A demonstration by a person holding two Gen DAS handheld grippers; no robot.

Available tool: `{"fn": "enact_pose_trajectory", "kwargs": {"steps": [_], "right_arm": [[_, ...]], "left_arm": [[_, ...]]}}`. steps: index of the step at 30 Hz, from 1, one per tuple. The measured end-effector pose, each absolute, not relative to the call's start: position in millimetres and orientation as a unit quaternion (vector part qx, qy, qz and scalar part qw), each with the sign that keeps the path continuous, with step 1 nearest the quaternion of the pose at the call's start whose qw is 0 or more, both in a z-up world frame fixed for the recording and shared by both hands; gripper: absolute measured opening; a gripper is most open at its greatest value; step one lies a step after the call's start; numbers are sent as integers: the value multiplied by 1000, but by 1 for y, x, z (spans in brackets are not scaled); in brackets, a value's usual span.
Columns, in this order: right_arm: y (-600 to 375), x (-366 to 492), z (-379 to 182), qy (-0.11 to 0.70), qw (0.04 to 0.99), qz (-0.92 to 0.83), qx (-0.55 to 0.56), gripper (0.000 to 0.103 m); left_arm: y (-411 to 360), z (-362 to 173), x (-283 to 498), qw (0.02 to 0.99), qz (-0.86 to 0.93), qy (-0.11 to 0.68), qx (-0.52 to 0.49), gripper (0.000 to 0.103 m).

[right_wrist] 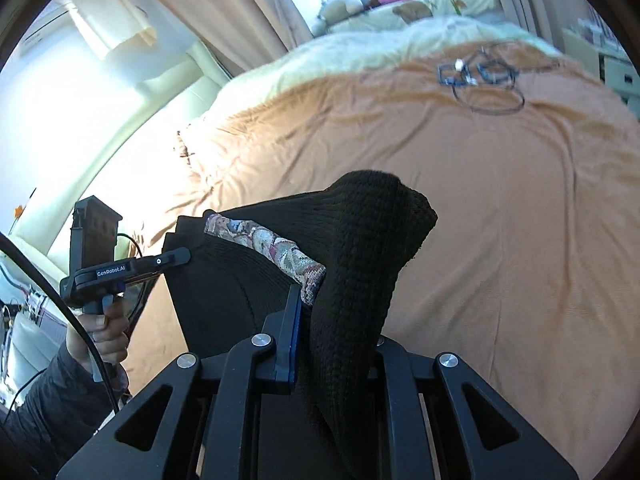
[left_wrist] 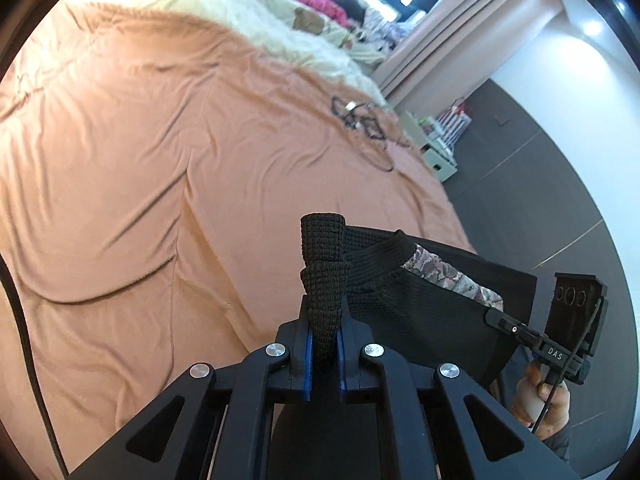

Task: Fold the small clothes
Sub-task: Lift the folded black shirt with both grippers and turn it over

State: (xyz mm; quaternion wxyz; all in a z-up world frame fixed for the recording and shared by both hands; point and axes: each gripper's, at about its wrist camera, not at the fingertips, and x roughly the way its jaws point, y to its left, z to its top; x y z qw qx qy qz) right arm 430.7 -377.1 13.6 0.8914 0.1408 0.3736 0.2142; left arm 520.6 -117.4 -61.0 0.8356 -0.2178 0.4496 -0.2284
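Peach-orange wrinkled bedspread (left_wrist: 140,152) covers the whole bed, with a tangle of black cable (left_wrist: 362,120) lying up near the fluffy cream blanket (left_wrist: 256,28). Both grippers are holding a small black knitted garment with a patterned neckband (left_wrist: 416,300) up over the bed's edge: left gripper (left_wrist: 324,344) pinches one bunched corner, right gripper (right_wrist: 332,344) clamps the other.

The black garment (right_wrist: 360,264) covers the right gripper's (right_wrist: 336,344) right finger. Toys (left_wrist: 308,20) at the bed's (left_wrist: 120,160) far edge are blurred. The frame's lower edge cuts the sleeve (right_wrist: 52,408).
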Motion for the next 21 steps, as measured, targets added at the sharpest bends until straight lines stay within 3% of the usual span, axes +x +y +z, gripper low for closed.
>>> {"fn": "enact_pose_trajectory", "kwargs": {"steps": [12, 21], "right_arm": [[-351, 310, 106, 302, 920, 227, 108, 10], [-312, 260, 142, 268, 925, 257, 79, 10]], "left_arm": [[-94, 41, 446, 870, -240, 372, -215, 9], [-50, 108, 392, 895, -227, 313, -223, 9]]}}
